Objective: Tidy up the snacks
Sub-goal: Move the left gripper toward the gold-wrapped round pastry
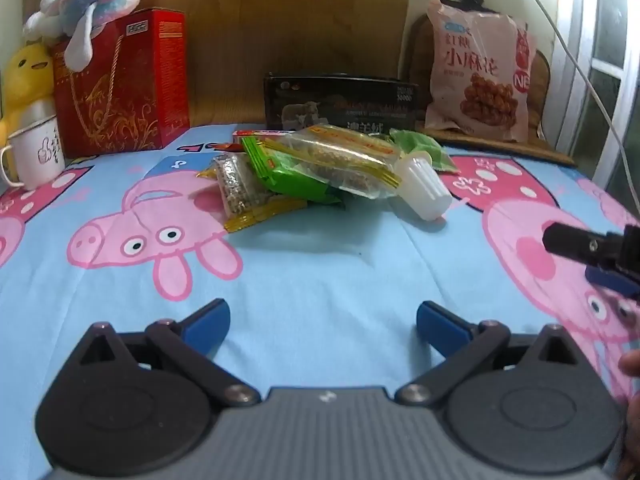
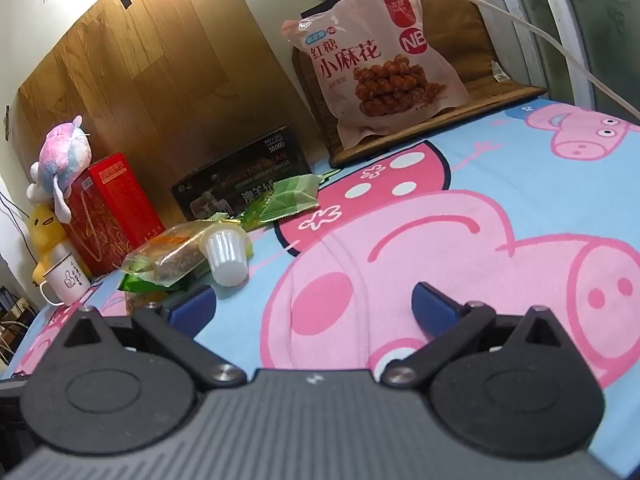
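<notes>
Left wrist: both grippers point(image 1: 322, 320) point(image 2: 314, 306) gape empty; jelly cup point(image 1: 424, 186) lies tipped, sealed.

The left camera sits low on the left tool point(image 1: 323, 322) and looks down and forward over the bed point(image 1: 320, 264), straight at the snack pile point(image 1: 304, 168) close ahead. The right camera rides on the right tool point(image 2: 314, 306), off to the right, tipped sideways, with the pile point(image 2: 188, 256) at its left. Both views share the pile, the pink bag point(image 1: 478, 76) point(image 2: 380, 60), the black box point(image 1: 340, 100) point(image 2: 244, 176) and the red box point(image 1: 120, 80) point(image 2: 112, 208).
</notes>
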A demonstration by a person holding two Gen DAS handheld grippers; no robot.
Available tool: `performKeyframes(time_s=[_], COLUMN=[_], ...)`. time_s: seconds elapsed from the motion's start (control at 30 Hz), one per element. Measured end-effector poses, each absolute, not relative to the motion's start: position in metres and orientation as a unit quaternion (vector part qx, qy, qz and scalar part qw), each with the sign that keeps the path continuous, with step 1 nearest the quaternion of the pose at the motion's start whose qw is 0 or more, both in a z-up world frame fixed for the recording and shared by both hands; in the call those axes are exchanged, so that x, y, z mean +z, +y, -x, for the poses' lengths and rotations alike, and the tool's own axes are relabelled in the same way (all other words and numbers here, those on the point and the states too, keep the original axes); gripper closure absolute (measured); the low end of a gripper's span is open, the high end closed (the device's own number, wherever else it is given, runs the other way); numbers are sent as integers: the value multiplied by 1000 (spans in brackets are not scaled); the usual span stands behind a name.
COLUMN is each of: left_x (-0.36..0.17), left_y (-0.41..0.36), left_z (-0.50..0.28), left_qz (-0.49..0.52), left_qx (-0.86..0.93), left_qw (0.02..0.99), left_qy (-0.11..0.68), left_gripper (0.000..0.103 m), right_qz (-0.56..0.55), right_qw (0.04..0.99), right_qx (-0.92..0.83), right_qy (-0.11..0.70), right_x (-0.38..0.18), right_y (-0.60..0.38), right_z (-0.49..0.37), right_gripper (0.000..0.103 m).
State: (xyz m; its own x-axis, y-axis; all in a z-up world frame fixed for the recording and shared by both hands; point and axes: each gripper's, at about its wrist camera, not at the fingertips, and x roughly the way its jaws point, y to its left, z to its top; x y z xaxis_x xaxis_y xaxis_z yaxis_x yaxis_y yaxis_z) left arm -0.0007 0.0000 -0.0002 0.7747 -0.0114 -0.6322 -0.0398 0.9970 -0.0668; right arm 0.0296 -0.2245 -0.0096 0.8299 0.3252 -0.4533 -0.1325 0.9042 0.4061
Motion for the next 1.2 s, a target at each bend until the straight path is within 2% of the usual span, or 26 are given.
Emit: performKeyframes(time_s=[0.37, 0.6, 0.83, 0.93, 1.0, 1.03, 1.1, 1.2], left_x=[-2, 4, 20, 20, 18, 17, 12, 12], left_y=[-4, 12, 43, 55, 65, 68, 73, 82], left_z=[21, 23, 22, 11, 2, 1, 0, 2], left_qz=[-10, 18, -4, -15, -5, 2, 19, 50], left_qx=[-11, 2, 75, 93, 102, 103, 97, 91], left_qw=[940, 940, 963, 964, 963, 963, 962, 965], left_qy=[340, 340, 257, 250, 250, 248, 254, 242], left_gripper=[0, 0, 0, 0, 0, 0, 1, 2], right_qz=[-144, -138, -118, -91, -67, -53, -35, -15], right_qw=[945, 947, 947, 948, 947, 944, 938, 933], right_qx=[111, 111, 118, 141, 165, 181, 213, 255], right_qy=[272, 268, 273, 270, 269, 272, 272, 254], right_x=[-12, -11, -9, -7, -4, -2, 3, 13], right_y=[-206, -208, -203, -193, -184, -177, -163, -142], right_z=[-31, -27, -28, -29, -33, -36, -43, -50], right_gripper=[0, 0, 0, 14, 34, 39, 56, 57])
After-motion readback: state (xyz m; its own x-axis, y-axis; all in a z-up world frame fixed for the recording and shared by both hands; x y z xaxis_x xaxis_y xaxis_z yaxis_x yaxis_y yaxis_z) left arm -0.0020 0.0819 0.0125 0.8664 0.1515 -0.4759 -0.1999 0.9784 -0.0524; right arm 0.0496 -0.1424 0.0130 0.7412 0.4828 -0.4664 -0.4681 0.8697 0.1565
